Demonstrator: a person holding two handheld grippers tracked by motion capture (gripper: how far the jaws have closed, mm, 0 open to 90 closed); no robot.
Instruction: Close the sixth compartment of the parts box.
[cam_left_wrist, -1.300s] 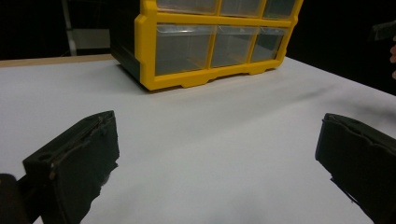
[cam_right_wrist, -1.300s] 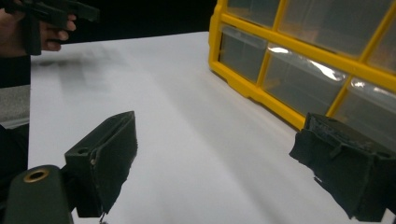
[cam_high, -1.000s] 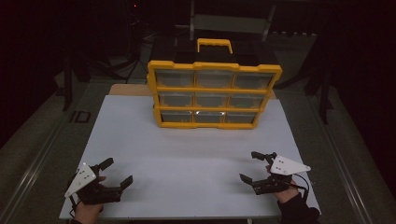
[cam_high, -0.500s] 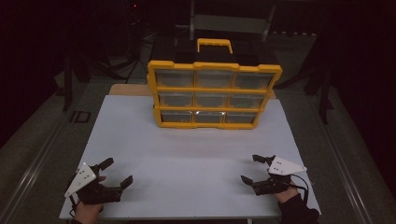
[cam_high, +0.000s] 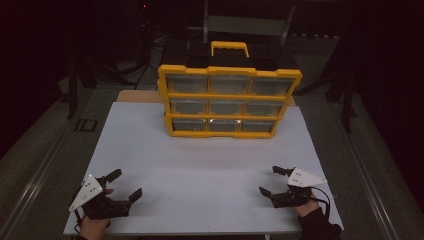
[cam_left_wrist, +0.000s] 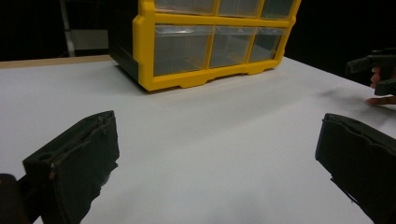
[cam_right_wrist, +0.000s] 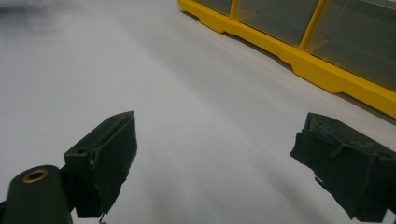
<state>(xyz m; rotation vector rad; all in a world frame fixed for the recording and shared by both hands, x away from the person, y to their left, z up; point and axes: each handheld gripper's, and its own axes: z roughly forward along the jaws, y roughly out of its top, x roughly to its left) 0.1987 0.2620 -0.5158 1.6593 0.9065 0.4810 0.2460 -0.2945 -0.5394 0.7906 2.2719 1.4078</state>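
While both grippers rest low on the white table (cam_high: 200, 165), the yellow organizer (cam_high: 229, 102) stands upright at the far middle, its three rows of clear drawers facing the person, black-and-yellow handle on top, long side running left to right. Left gripper (cam_high: 122, 184) and right gripper (cam_high: 274, 181) hold jaws apart, gripping nothing; bare tabletop lies between them and the organizer.

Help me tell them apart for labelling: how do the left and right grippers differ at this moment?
The left gripper sits at the table's near left corner, the right gripper at its near right. The left gripper's grey plate points toward the person, the right gripper's out toward the table's right edge. Both are open, hold nothing, and sit well short of the yellow drawer organizer.
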